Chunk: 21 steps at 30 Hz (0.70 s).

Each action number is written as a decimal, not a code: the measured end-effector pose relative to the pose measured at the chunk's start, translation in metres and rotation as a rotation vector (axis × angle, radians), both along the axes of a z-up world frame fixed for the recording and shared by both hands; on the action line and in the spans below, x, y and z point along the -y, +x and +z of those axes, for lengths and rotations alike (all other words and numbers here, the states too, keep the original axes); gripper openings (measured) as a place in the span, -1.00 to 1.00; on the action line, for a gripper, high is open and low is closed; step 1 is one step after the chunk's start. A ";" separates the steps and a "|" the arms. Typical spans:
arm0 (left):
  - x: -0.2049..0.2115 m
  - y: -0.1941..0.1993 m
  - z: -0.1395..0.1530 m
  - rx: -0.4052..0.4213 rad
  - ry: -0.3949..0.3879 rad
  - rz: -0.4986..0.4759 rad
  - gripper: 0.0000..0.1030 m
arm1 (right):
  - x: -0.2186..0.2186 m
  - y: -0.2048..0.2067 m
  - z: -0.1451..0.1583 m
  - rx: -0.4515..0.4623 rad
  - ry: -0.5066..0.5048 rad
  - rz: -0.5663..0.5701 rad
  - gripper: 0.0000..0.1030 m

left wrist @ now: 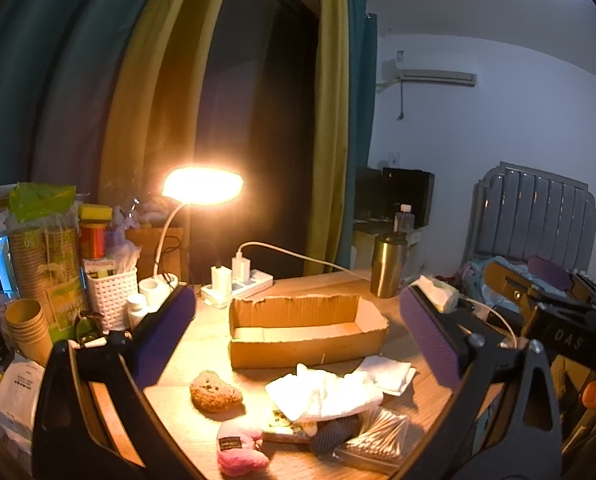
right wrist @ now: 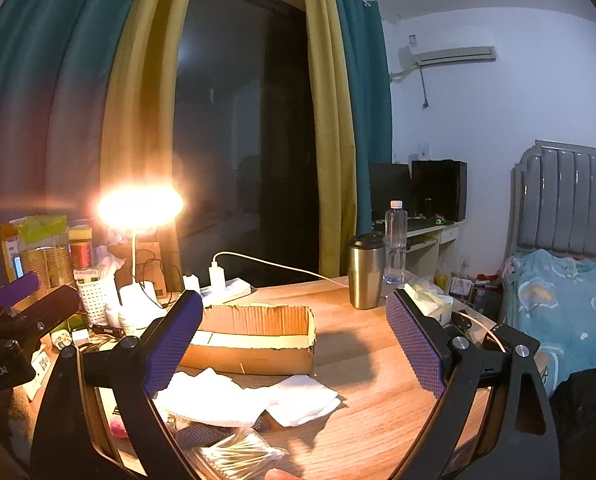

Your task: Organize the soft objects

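Here, left gripper (left wrist: 298,344) gapes wide, empty; brown plush bear (left wrist: 214,391) lies just ahead, nearer its left finger. Right gripper (right wrist: 294,344) likewise wide, empty.

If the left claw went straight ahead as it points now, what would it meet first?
Probably the open cardboard box, which sits centred between the open left claw fingers; depth is uncertain, and the white cloths lie lower, nearer.
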State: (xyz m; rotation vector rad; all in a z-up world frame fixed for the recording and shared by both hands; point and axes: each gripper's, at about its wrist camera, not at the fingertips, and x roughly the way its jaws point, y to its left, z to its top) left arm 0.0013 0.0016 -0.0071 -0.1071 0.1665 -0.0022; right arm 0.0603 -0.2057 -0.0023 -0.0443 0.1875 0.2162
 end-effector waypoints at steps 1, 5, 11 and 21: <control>0.000 0.000 0.000 -0.002 -0.001 0.000 0.99 | 0.001 0.001 -0.001 -0.006 0.002 0.001 0.84; 0.000 0.001 -0.003 -0.011 -0.001 0.002 0.99 | 0.000 0.002 -0.001 -0.010 -0.001 0.003 0.84; 0.000 0.002 -0.005 -0.018 -0.005 0.004 0.99 | 0.000 0.004 -0.004 -0.019 0.001 -0.001 0.84; -0.001 0.003 -0.007 -0.031 -0.016 -0.004 0.99 | 0.001 0.005 -0.006 -0.027 0.005 -0.001 0.84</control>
